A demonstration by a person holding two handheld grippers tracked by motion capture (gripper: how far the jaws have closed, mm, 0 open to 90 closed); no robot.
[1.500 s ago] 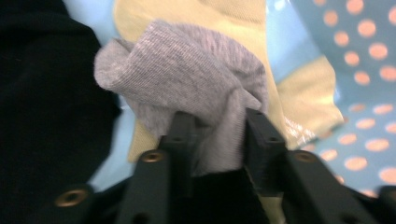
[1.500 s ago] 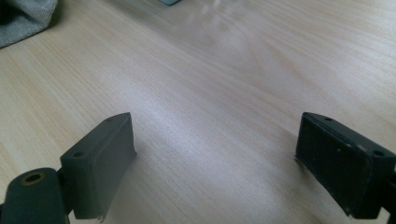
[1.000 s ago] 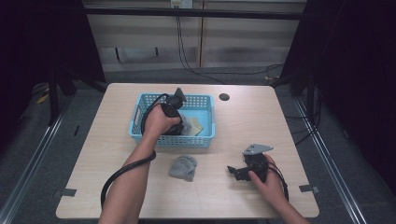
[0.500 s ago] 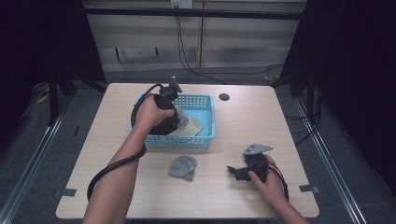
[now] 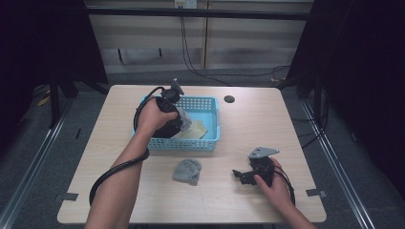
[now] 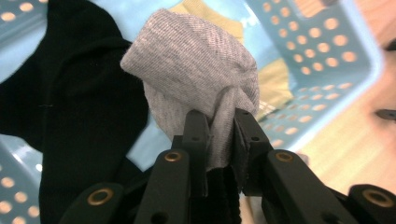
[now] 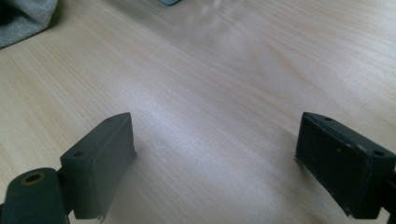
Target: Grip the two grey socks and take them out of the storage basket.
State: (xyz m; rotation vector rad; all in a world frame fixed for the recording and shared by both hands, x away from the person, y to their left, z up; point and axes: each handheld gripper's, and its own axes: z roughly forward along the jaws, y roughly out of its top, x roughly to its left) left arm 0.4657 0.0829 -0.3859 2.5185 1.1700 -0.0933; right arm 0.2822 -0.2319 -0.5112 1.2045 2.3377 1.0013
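Two grippers share the sorting: the left gripper (image 6: 219, 140) pinches a grey sock (image 6: 196, 79) above the blue basket (image 5: 210, 143) at 11 o'clock, apparently lifting it out, while the right gripper (image 7: 215, 172) rests wide open on the table (image 5: 248, 124) at 4 o'clock.

A recording studio or laboratory set-up, not a home: a pale wooden table (image 5: 239, 200) stands alone on a grey carpeted floor (image 5: 43, 157), flanked by black curtains (image 5: 43, 38) and metal floor rails (image 5: 33, 181). Cables (image 5: 191, 57) trail down the panelled back wall (image 5: 239, 43), and tape marks (image 5: 315, 192) sit at the tabletop's near corners.
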